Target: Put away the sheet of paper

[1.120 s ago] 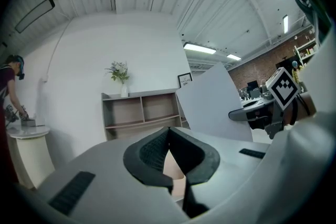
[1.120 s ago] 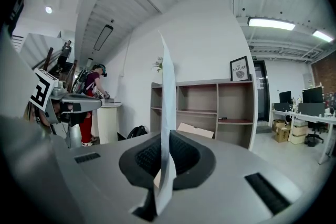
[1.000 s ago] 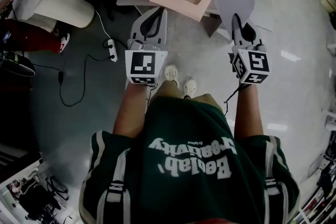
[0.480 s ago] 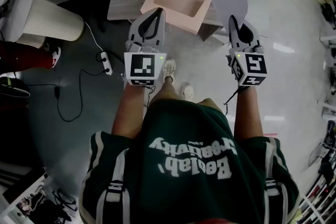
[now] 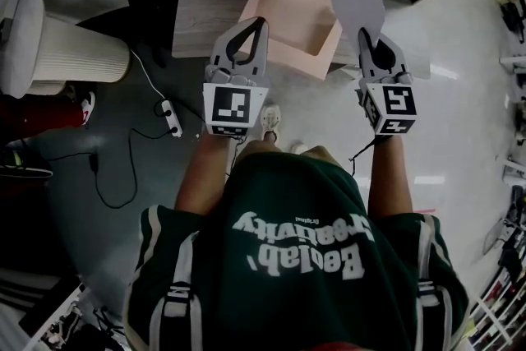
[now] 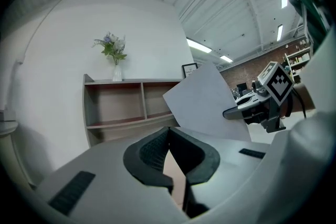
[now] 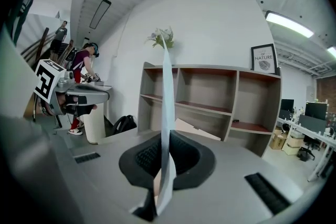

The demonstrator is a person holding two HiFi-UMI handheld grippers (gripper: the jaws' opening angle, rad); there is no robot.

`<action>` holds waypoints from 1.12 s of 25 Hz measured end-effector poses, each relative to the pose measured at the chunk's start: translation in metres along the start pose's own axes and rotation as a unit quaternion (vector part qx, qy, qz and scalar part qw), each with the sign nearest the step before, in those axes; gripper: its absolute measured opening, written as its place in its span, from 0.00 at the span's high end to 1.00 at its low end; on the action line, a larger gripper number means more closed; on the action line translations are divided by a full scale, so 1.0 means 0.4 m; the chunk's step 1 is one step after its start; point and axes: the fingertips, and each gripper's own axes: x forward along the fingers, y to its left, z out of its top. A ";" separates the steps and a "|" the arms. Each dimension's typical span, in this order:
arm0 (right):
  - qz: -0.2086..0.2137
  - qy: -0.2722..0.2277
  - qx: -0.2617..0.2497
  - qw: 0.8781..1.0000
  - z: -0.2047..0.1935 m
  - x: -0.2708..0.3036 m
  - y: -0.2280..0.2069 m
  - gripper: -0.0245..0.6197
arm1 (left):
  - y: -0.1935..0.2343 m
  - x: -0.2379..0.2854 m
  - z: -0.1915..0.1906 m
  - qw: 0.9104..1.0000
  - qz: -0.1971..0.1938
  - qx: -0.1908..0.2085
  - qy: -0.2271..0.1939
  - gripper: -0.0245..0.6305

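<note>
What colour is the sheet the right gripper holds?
The sheet of paper is plain pale grey, unprinted; clearest in the left gripper view.

Office: open shelf unit (image 7: 210, 107), desk monitors (image 7: 316, 110), framed print (image 7: 264, 59).

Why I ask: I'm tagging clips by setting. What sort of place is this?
Probably an office or lab workspace: open wooden shelving, a framed print on the white wall, and desks with monitors further back.
</note>
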 end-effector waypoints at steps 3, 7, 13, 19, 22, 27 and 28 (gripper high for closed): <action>0.002 0.006 -0.005 1.000 0.018 0.057 0.012 0.91 | 0.052 0.030 -0.008 1.000 -0.004 -0.005 0.003 0.93; 0.004 0.012 -0.012 1.000 0.038 0.116 0.027 0.91 | 0.114 0.063 -0.015 1.000 -0.010 -0.001 0.003 0.93; 0.008 0.028 -0.018 0.999 0.036 0.179 0.033 0.91 | 0.159 0.111 -0.028 1.000 -0.027 -0.001 0.003 0.93; 0.034 0.049 -0.037 0.998 0.015 0.240 0.038 0.91 | 0.180 0.162 -0.049 1.000 -0.029 -0.008 0.008 0.93; 0.048 0.060 -0.043 0.996 -0.002 0.279 0.023 0.91 | 0.188 0.189 -0.062 1.000 -0.024 -0.013 0.012 0.93; 0.083 0.082 -0.056 0.992 -0.033 0.363 -0.008 0.91 | 0.216 0.241 -0.081 0.999 0.004 -0.018 0.027 0.93; 0.093 0.088 -0.058 0.990 -0.042 0.382 -0.014 0.91 | 0.225 0.252 -0.083 0.999 0.013 -0.016 0.033 0.93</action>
